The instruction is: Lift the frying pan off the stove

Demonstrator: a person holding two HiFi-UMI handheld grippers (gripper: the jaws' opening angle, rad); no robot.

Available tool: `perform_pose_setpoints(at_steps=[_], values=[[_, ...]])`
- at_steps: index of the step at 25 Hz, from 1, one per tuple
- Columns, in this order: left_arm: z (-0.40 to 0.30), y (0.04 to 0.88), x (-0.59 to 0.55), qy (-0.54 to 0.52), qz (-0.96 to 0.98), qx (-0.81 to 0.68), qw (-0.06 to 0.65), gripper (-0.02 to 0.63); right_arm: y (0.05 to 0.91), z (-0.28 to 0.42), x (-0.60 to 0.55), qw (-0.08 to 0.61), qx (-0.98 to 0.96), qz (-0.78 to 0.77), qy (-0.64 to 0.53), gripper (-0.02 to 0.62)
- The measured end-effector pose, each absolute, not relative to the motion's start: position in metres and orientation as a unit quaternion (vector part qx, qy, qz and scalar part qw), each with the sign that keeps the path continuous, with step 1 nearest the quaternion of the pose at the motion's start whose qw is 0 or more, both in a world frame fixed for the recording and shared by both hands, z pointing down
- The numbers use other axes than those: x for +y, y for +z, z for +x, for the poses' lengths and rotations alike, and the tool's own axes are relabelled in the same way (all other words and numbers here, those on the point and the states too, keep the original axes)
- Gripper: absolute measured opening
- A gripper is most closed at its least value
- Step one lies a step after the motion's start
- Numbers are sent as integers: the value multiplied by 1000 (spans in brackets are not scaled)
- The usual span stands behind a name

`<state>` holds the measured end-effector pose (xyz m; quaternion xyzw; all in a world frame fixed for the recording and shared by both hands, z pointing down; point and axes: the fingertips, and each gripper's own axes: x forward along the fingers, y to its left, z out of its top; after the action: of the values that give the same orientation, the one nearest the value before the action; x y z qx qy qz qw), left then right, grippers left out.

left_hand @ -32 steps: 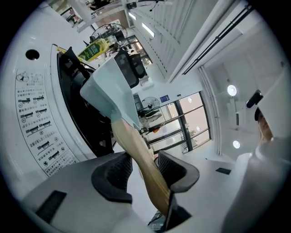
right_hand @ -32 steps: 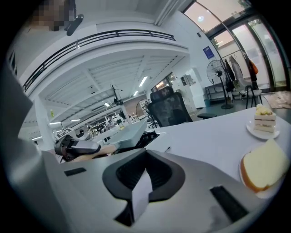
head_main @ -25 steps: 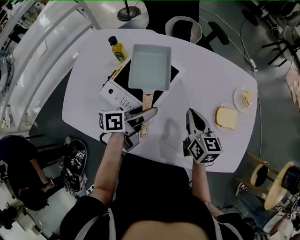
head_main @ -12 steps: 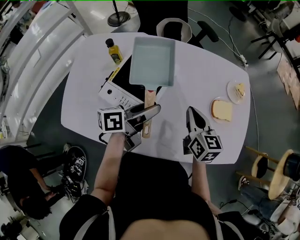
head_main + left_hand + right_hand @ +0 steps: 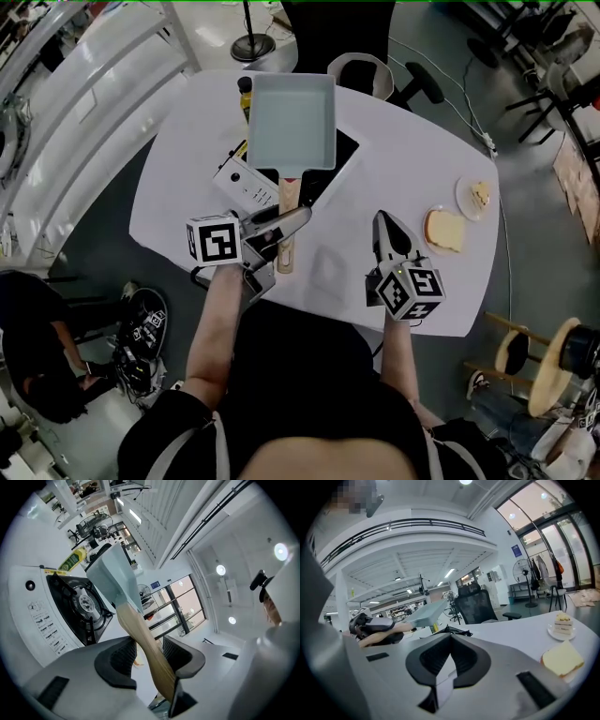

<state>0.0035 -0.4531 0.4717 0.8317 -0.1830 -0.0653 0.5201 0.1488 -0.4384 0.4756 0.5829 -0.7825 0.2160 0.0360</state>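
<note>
While left gripper point(image 5: 298, 218) clamps wooden handle point(image 5: 145, 644), both pads pressed on its sides, frying pan point(image 5: 291, 122) hangs in air above stove point(image 5: 246, 180), clear of burner point(image 5: 82, 603). Pan rectangular, pale blue-grey, empty. Stove on white table point(image 5: 394, 159); oil bottle point(image 5: 246, 89) just behind it, partly hidden by pan. Right gripper point(image 5: 382, 225) low over table, well right of handle, jaws closed together, nothing between. Bread slice point(image 5: 442, 230) and cake plate point(image 5: 478, 195) further right.
</note>
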Motion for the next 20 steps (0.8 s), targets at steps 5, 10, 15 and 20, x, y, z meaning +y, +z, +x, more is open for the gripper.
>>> perform_pose_setpoints(at_steps=[5,10,15,20], values=[[-28,461,-449,-90,829,-217,509,181,470,131,-442,36,-797,565,209,5],[-61,452,-446,-115,819,-248,504,181,463,110,-454,35,-814,543,203,5],[-101,456,-441,-123,798,-301,507,184,456,87,-464,37,-830,521,195,5],[-129,455,-436,-148,792,-321,498,184,452,68,-474,41,-845,500,185,5]])
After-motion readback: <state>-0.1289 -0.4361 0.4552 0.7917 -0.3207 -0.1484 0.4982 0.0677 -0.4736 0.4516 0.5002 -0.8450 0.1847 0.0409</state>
